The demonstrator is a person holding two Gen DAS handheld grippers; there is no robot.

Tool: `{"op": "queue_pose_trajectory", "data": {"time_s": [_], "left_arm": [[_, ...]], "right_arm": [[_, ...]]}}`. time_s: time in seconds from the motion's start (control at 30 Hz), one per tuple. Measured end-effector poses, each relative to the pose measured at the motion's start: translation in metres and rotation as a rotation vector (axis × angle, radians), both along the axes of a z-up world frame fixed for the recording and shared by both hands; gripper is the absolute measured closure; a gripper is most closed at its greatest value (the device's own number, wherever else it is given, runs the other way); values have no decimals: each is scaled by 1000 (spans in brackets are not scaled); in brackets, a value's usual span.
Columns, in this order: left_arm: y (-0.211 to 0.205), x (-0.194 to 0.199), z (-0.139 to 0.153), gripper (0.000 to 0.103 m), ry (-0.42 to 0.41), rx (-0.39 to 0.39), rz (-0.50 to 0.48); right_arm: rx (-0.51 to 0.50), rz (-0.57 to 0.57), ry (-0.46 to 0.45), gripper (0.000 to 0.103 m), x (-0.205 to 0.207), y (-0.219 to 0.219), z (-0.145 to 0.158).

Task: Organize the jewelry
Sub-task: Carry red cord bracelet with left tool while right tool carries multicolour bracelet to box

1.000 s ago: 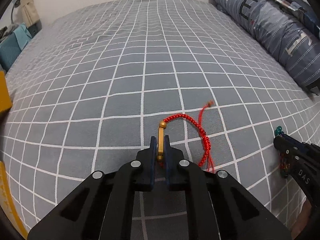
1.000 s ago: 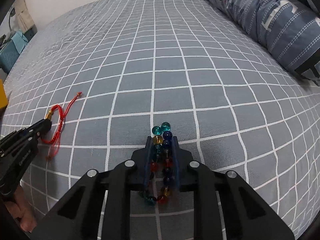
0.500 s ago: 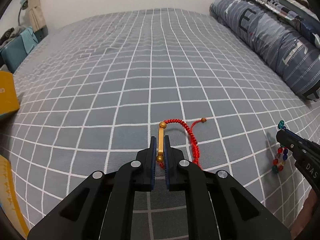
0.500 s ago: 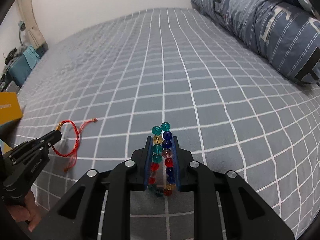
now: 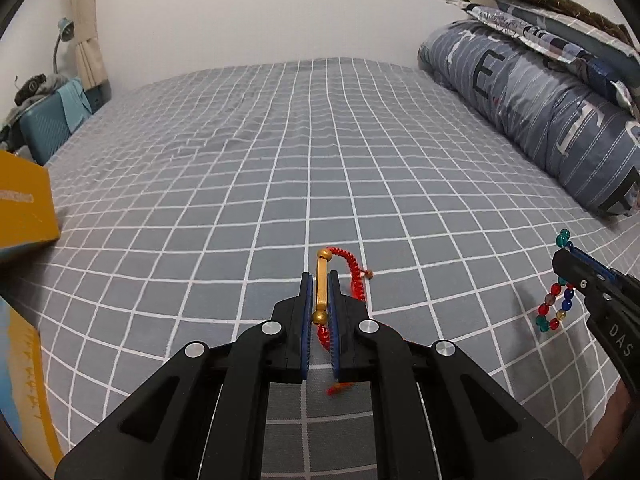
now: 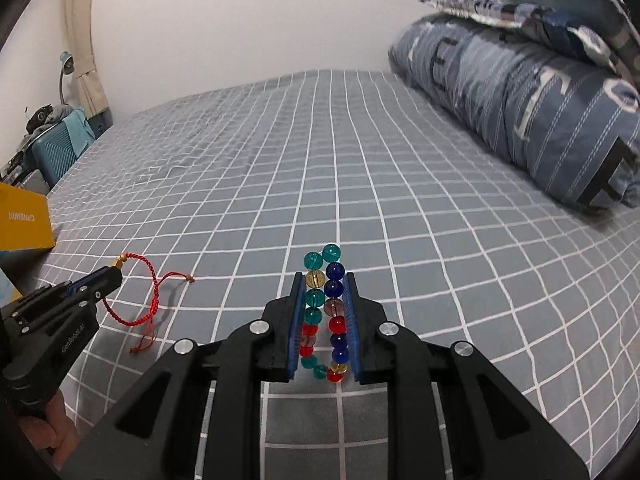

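Two grippers each carry one bracelet above the bed (image 5: 280,168). Left gripper (image 5: 320,280): jaws clamped on the gold bar of the red cord (image 5: 354,272), so the loose cord hangs free. Right gripper (image 6: 322,280): jaws clamped across the bead loop (image 6: 326,304), flattening it into two rows. Left, a yellow box (image 5: 24,208) sits at the bed edge. Right, a rolled duvet (image 5: 560,120) bounds the bed. Far checked sheet lies open for travel.

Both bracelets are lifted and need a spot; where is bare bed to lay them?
The grid sheet is bare between the yellow box and the rolled quilt, back to the wall. Crowded only along those edges.
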State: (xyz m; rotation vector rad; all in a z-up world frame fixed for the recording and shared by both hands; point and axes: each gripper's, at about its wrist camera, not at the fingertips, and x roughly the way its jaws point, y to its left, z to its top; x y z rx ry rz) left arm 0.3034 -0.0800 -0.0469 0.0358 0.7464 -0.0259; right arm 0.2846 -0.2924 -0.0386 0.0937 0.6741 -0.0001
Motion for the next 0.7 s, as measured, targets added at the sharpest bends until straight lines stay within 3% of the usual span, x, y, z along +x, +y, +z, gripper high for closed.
{"op": "queue_pose_trajectory", "data": {"time_s": [0.33, 0.7], "left_arm": [[2, -19, 20, 96, -79, -30, -1], [5, -23, 29, 96, -79, -8, 33]], "right_arm": [[-24, -21, -108, 85, -11, 6, 8], [-13, -77, -71, 85, 1, -3, 3]]}}
